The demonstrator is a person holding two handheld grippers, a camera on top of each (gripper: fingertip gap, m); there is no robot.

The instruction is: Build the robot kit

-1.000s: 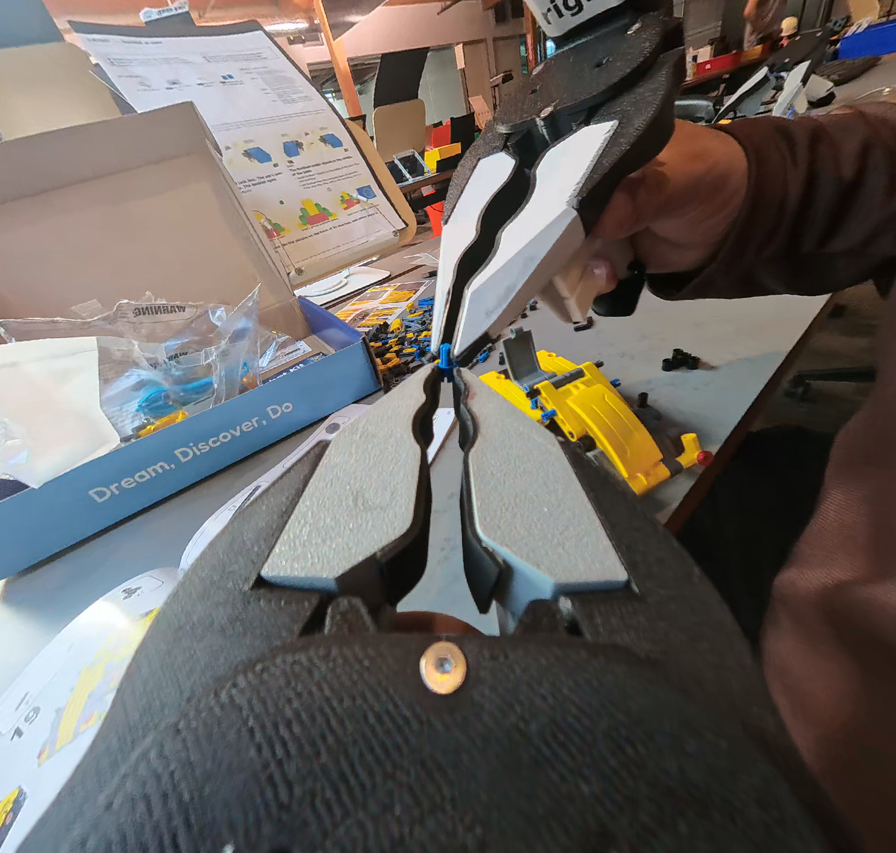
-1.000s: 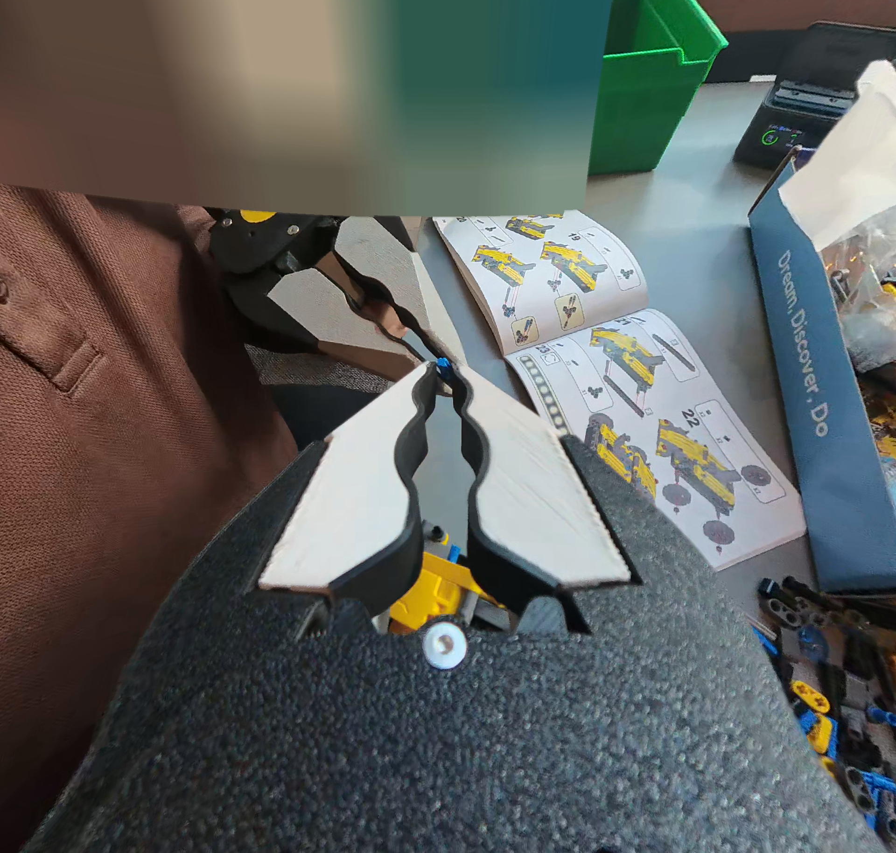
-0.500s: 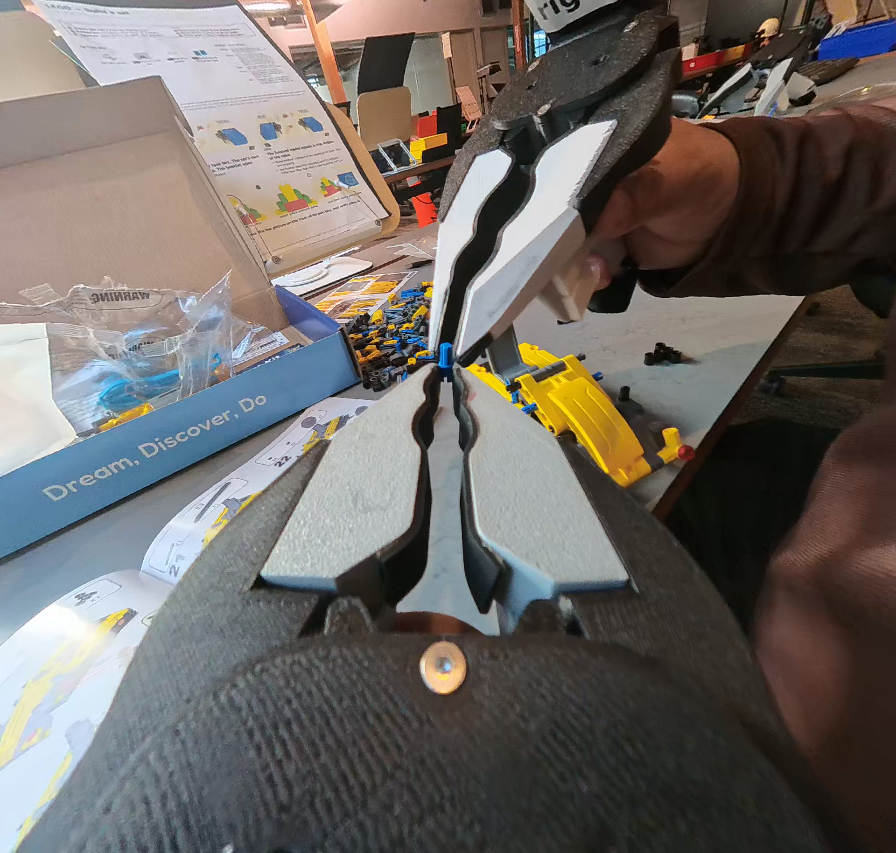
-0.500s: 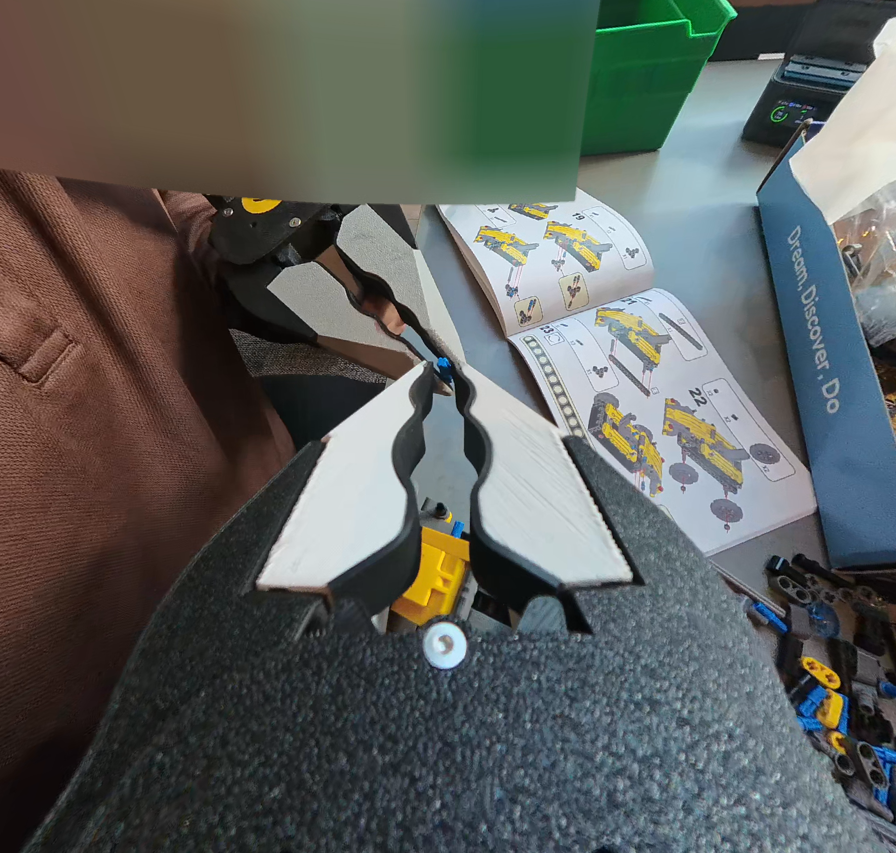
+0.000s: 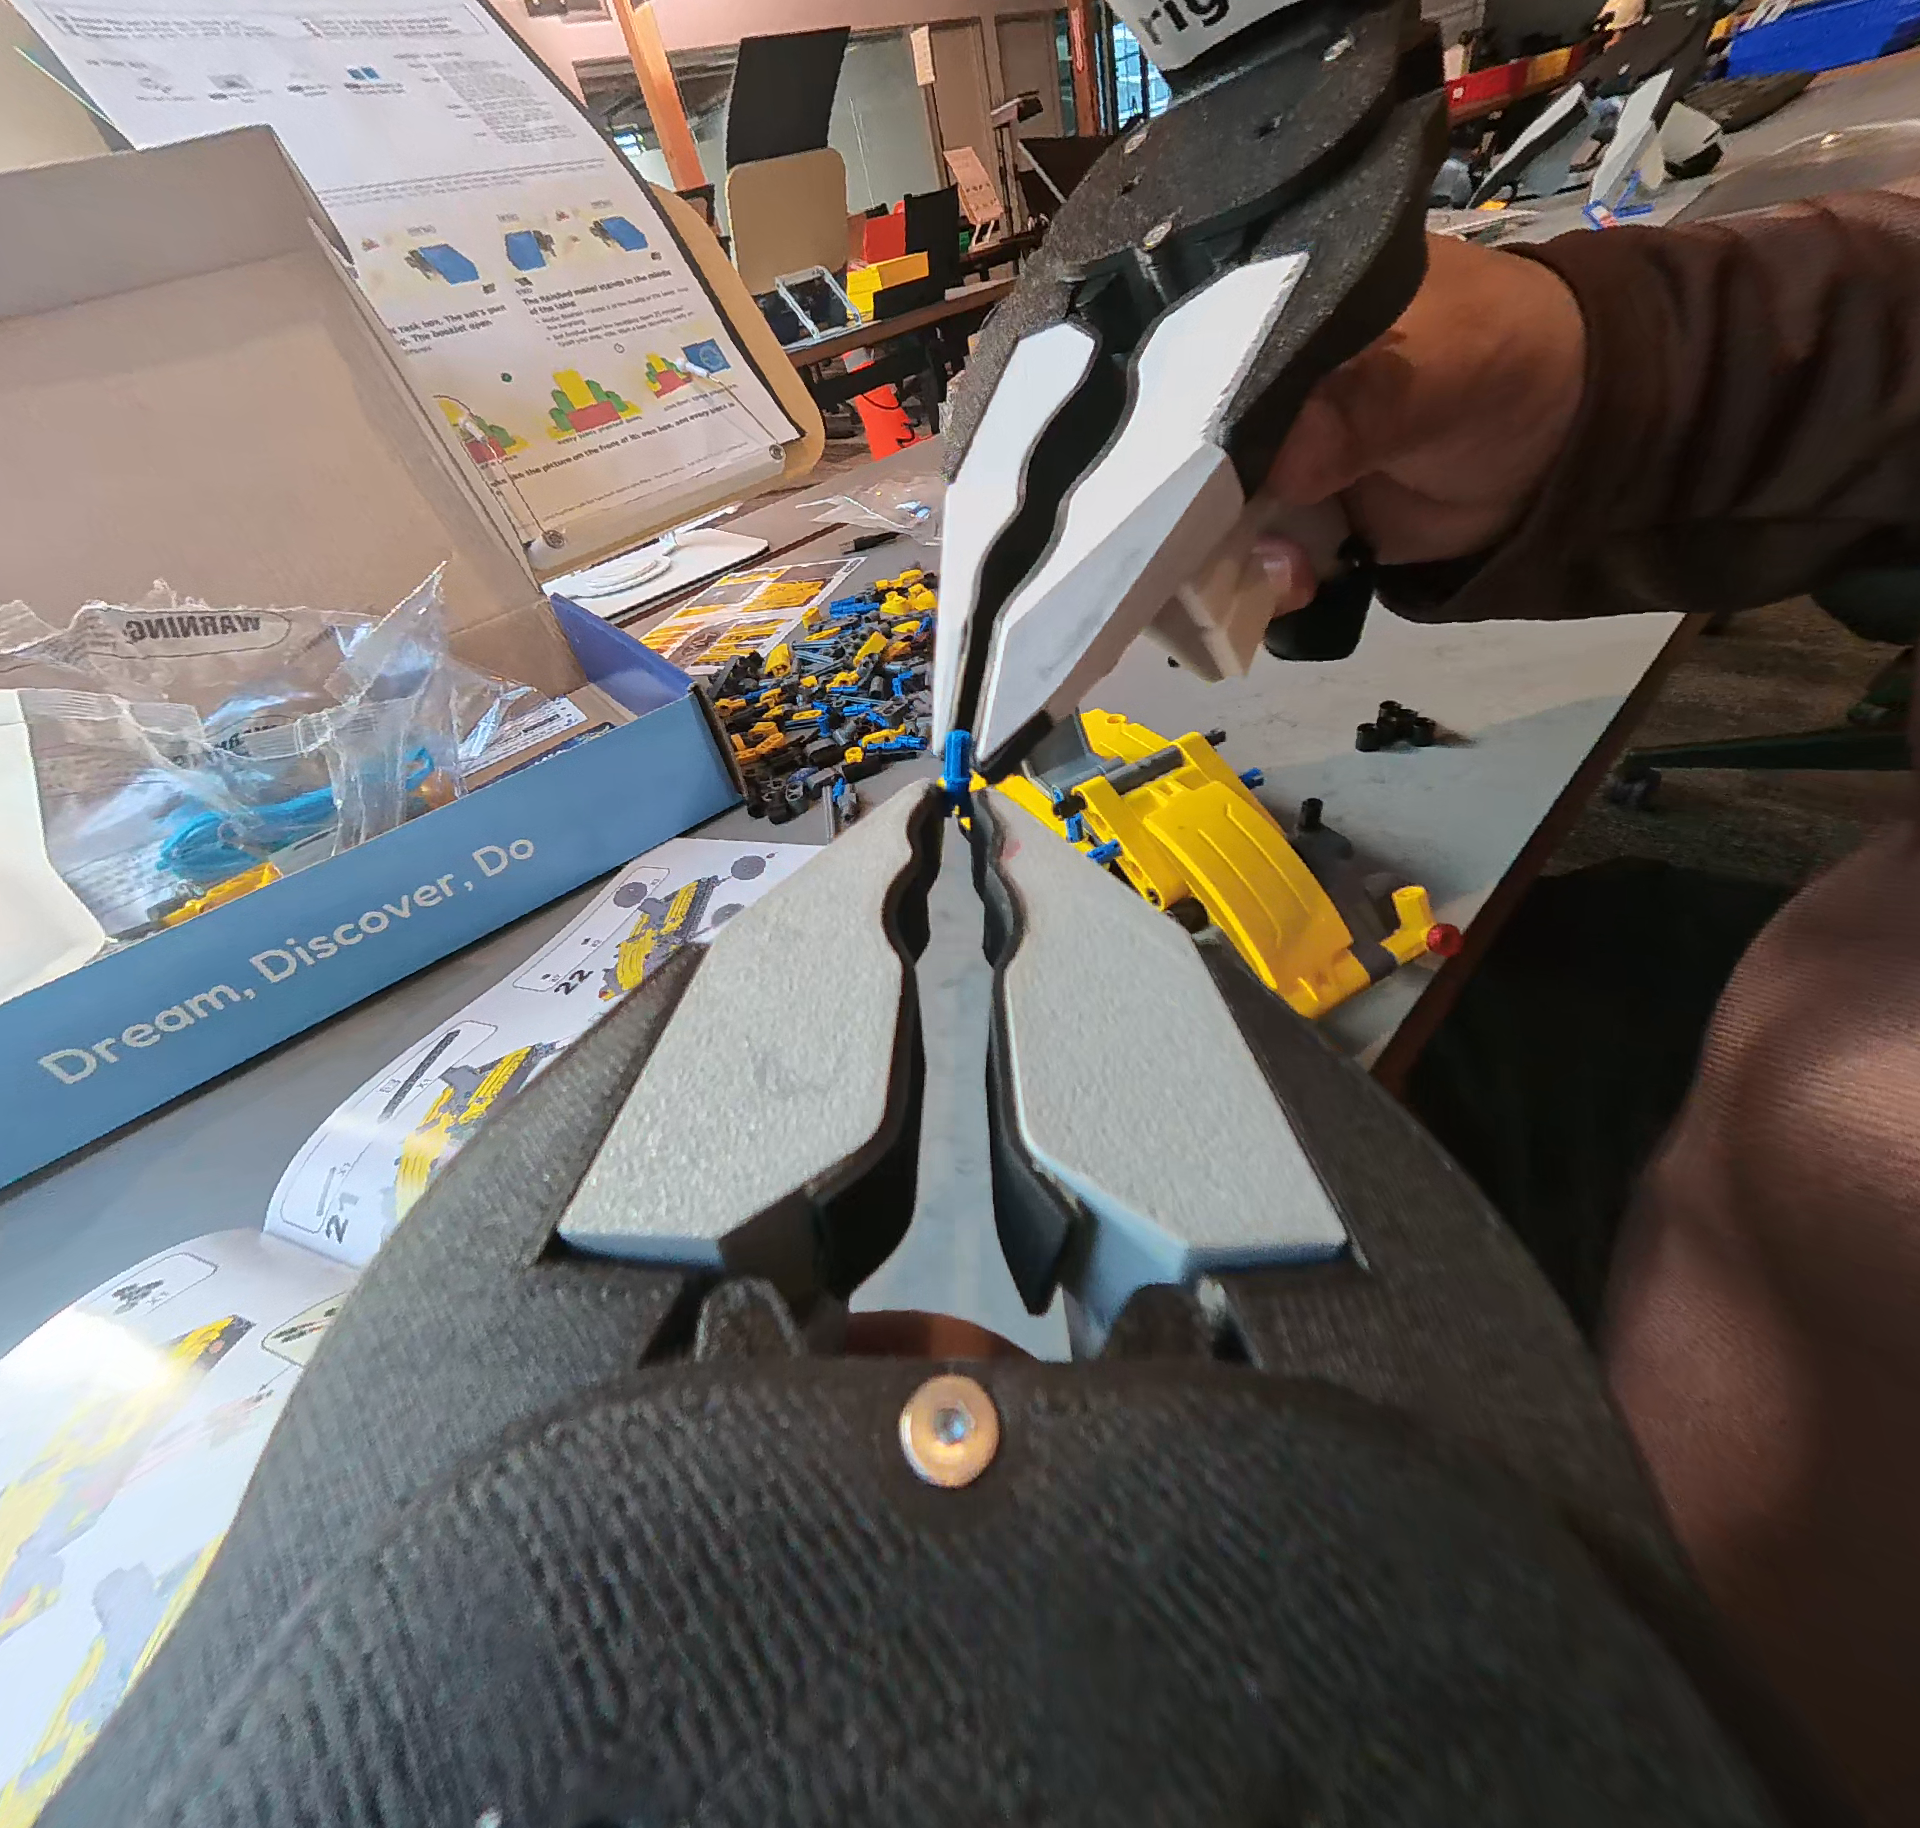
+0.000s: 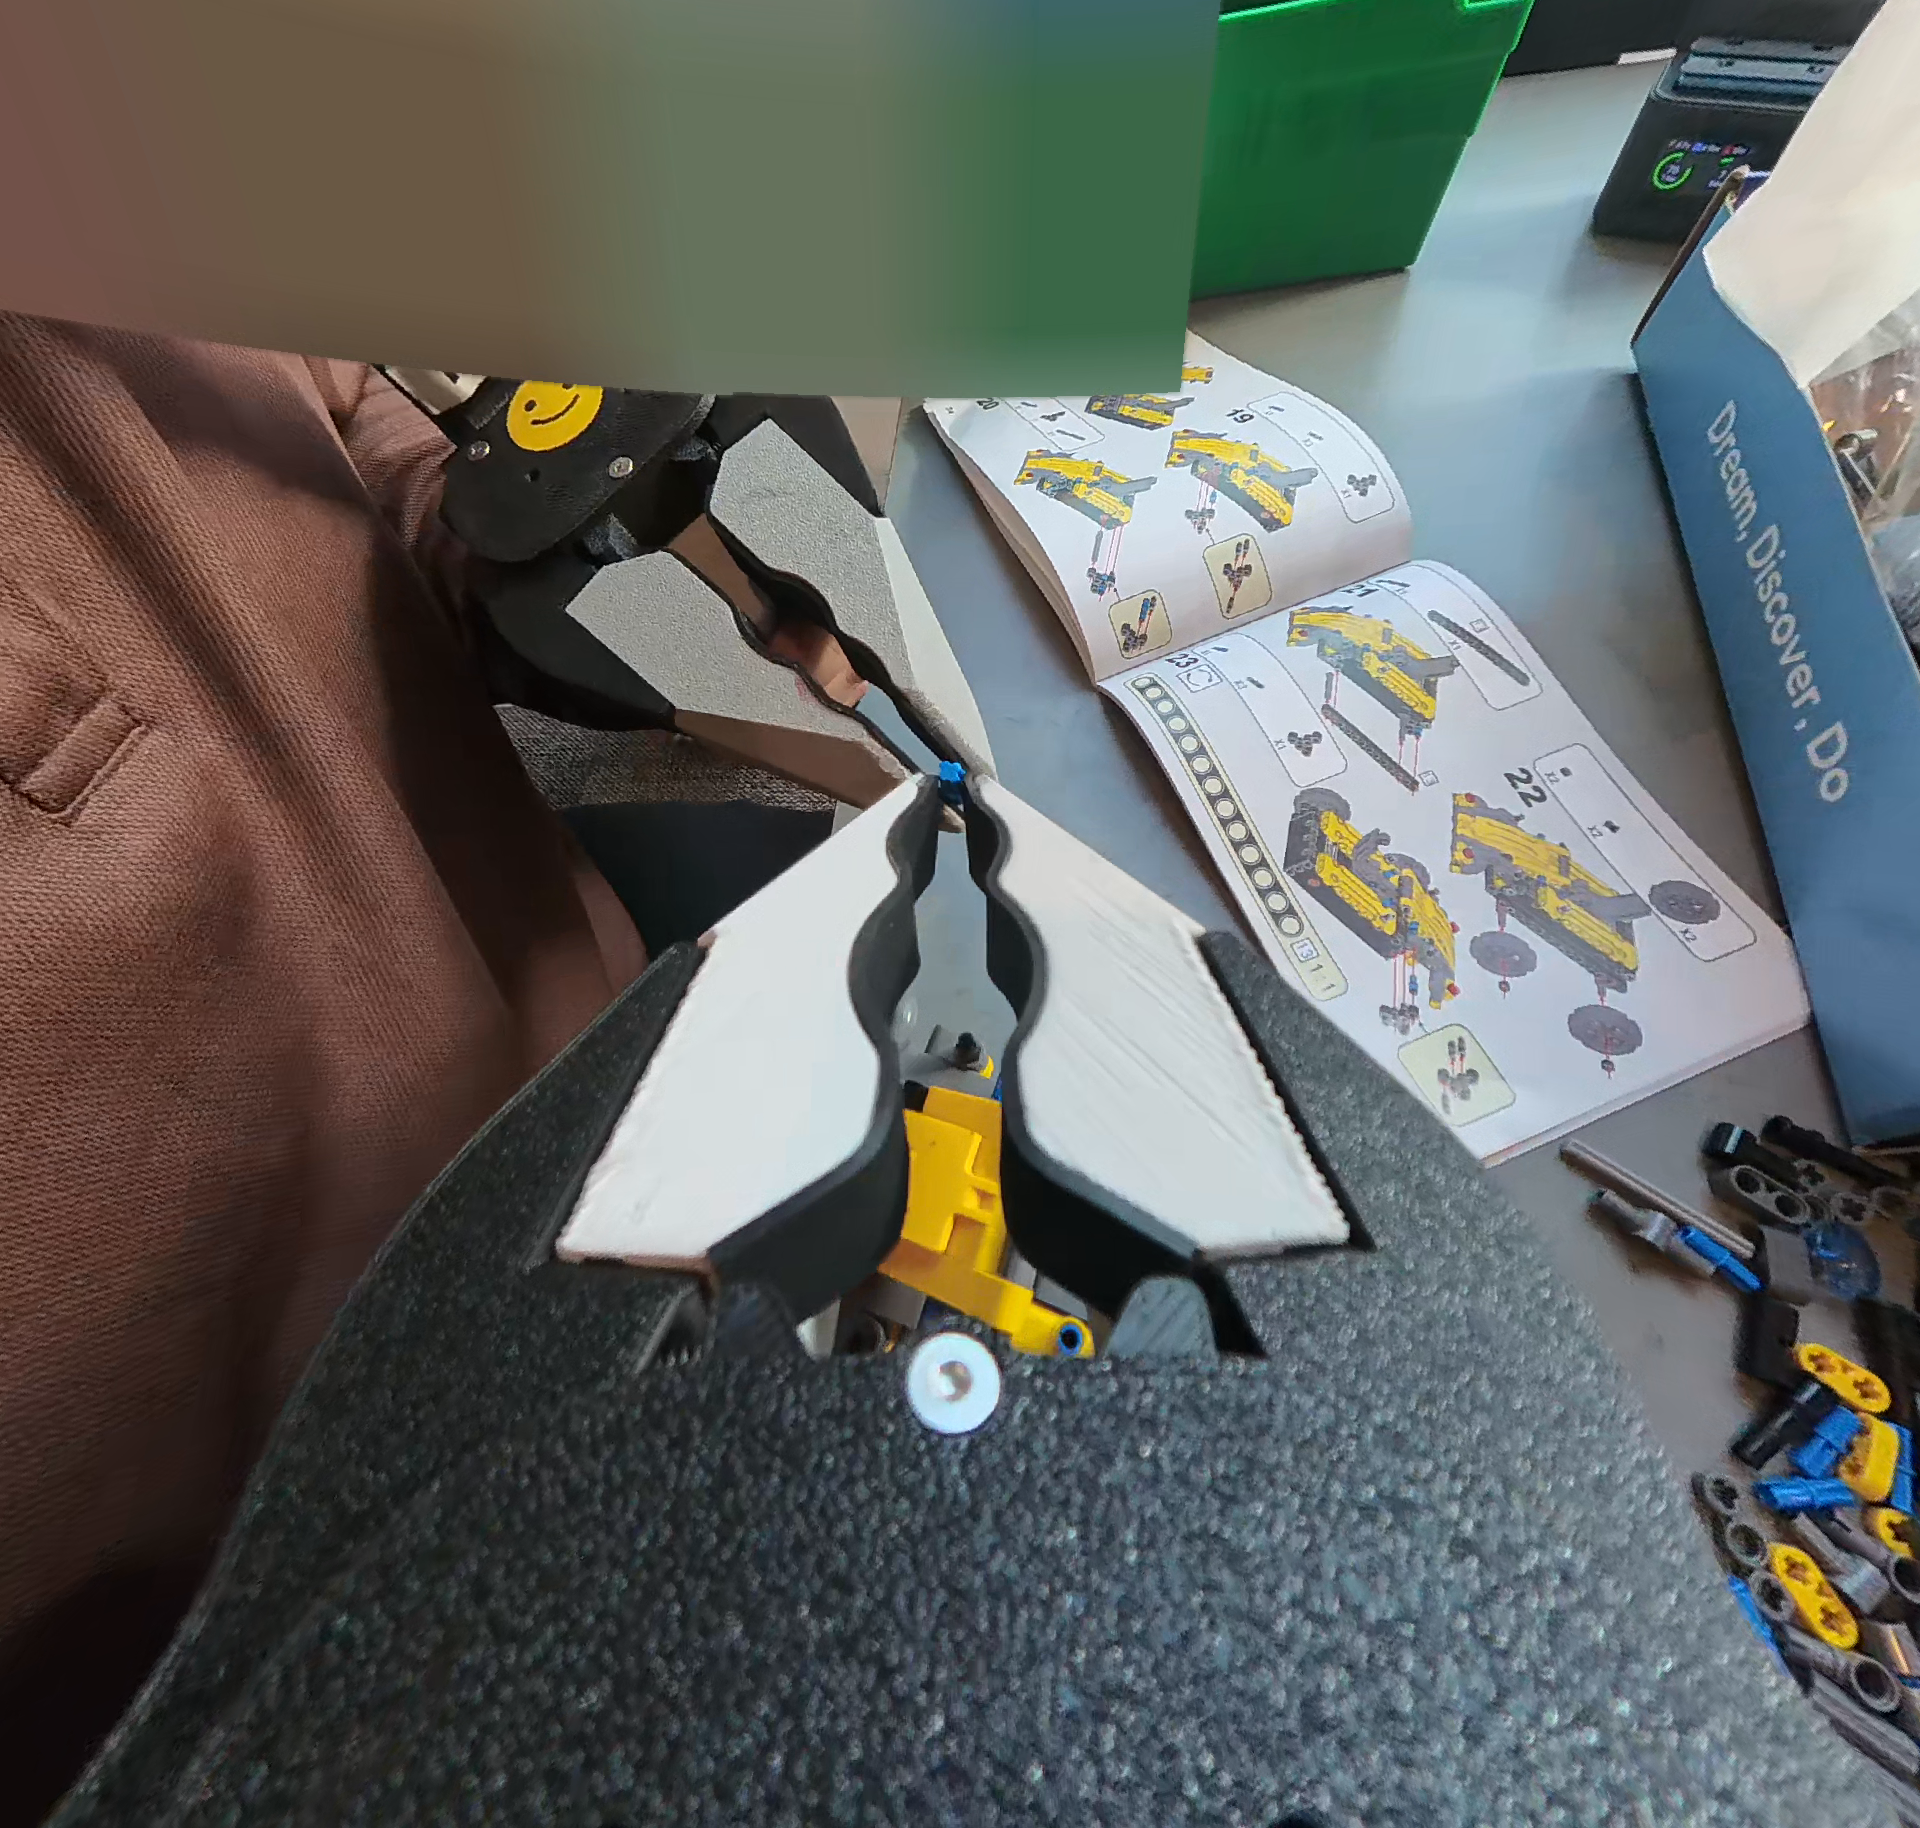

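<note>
A small blue pin (image 5: pixel 954 752) is held in the air between the tips of both grippers, above the table edge. It looks like hard plastic: light, stiff and smooth, so likely to slip or flick away if the pinch loosens. I judge the ends are the only places to grip it. It is bright blue, short, with a ridged or cross-shaped section; finer detail is too small to tell.

The left gripper (image 5: pixel 954 810) is pressed nearly together, pinching the pin's near end. The right gripper (image 6: pixel 948 804), held in a hand (image 5: pixel 1444 428), comes down from above, its tips closed on the other end.

Just behind lies a yellow model (image 5: pixel 1216 853), partly built, near the table (image 5: pixel 1496 739) edge. Loose parts (image 5: pixel 831 677) sit beyond it. An open booklet (image 6: pixel 1351 802) lies beside a blue box (image 5: pixel 343 926) holding plastic bags (image 5: pixel 239 739). A green bin (image 6: pixel 1351 116) stands farther off.
</note>
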